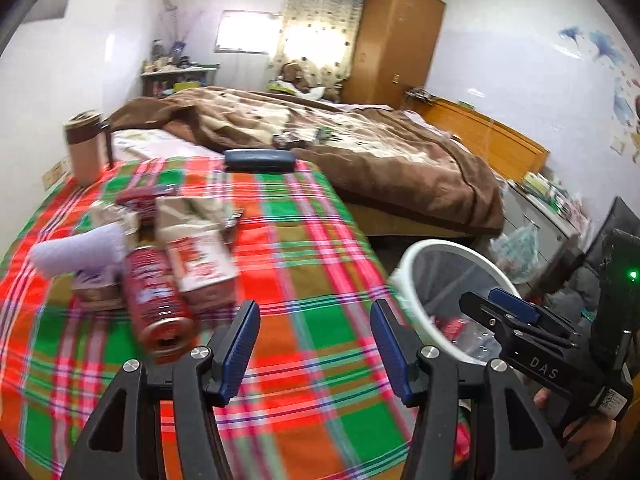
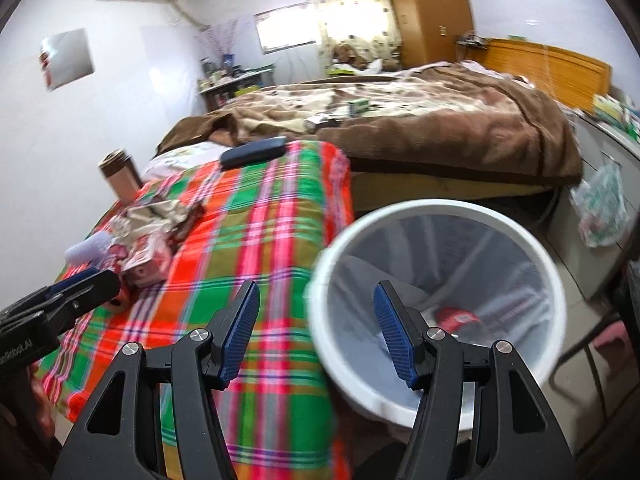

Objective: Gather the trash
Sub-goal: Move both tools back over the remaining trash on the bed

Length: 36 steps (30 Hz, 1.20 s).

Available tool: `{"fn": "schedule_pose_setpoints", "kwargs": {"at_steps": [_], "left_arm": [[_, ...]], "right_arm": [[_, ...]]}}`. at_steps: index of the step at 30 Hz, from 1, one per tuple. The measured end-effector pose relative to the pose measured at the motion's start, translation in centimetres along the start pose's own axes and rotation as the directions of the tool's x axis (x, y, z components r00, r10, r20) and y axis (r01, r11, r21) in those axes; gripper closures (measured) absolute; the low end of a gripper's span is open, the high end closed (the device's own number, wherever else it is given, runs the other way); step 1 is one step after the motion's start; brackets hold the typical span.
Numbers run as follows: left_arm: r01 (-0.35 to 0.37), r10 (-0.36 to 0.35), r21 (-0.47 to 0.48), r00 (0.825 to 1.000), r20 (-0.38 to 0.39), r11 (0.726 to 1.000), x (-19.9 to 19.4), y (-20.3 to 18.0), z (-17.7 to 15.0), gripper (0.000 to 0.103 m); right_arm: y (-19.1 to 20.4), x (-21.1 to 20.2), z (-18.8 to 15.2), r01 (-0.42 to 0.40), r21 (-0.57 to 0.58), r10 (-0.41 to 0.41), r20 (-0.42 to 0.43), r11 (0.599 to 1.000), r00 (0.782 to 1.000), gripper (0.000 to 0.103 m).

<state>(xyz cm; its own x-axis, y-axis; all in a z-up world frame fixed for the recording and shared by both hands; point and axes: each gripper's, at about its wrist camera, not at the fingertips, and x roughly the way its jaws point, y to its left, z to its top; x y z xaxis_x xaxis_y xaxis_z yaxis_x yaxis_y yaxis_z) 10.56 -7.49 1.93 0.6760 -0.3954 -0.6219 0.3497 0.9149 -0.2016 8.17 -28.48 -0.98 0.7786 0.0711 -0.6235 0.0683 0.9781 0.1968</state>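
Trash lies in a pile on the plaid-covered table (image 1: 304, 264): a red can (image 1: 158, 300) on its side, a red-and-white carton (image 1: 204, 272), a pale purple wrapper (image 1: 80, 252) and crumpled paper (image 2: 156, 216). My left gripper (image 1: 314, 344) hovers open over the cloth just right of the can, with nothing between its pads. A white bin (image 2: 440, 210) with a clear liner stands beside the table, a red piece (image 2: 460, 316) inside it. My right gripper (image 2: 316, 336) is open and empty over the table edge and the bin rim. In the left wrist view the right gripper (image 1: 492, 306) sits above the bin (image 1: 416, 256).
A brown-banded tumbler (image 1: 86, 148) and a dark blue case (image 1: 258, 160) stand at the table's far side. Behind is a bed with a brown blanket (image 1: 360, 148), then a wooden wardrobe (image 1: 396, 40). A plastic bag (image 2: 600, 208) hangs at the right, near a chair (image 2: 600, 344).
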Motion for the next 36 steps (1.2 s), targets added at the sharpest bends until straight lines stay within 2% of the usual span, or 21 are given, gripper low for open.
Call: {"fn": "schedule_pose_setpoints", "kwargs": {"at_steps": [2, 10, 19, 28, 36], "left_arm": [[-0.046, 0.046, -0.018, 0.999, 0.01, 0.999, -0.6, 1.9, -0.1, 0.043], [-0.119, 0.122, -0.096, 0.992, 0.026, 0.988, -2.3, 7.9, -0.2, 0.042], [-0.212, 0.222, -0.163, 0.974, 0.045, 0.964, -4.4, 14.2, 0.3, 0.04], [-0.248, 0.257, -0.151, 0.965, 0.044, 0.957, -5.0, 17.6, 1.4, 0.038], [-0.258, 0.258, -0.03, 0.966, 0.004, 0.966, -3.2, 18.2, 3.0, 0.036]], "right_arm": [[1.0, 0.3, 0.2, -0.019, -0.015, 0.019, 0.003, 1.0, 1.0, 0.042], [5.4, 1.7, 0.4, -0.092, -0.084, 0.091, -0.023, 0.992, 0.996, 0.042], [10.5, 3.3, 0.4, -0.157, -0.165, 0.148, -0.069, 0.974, 0.987, 0.042], [14.7, 5.0, 0.3, -0.214, -0.206, 0.192, -0.122, 0.955, 0.974, 0.042], [17.1, 6.4, 0.7, -0.256, -0.223, 0.223, -0.165, 0.941, 0.961, 0.042]]}}
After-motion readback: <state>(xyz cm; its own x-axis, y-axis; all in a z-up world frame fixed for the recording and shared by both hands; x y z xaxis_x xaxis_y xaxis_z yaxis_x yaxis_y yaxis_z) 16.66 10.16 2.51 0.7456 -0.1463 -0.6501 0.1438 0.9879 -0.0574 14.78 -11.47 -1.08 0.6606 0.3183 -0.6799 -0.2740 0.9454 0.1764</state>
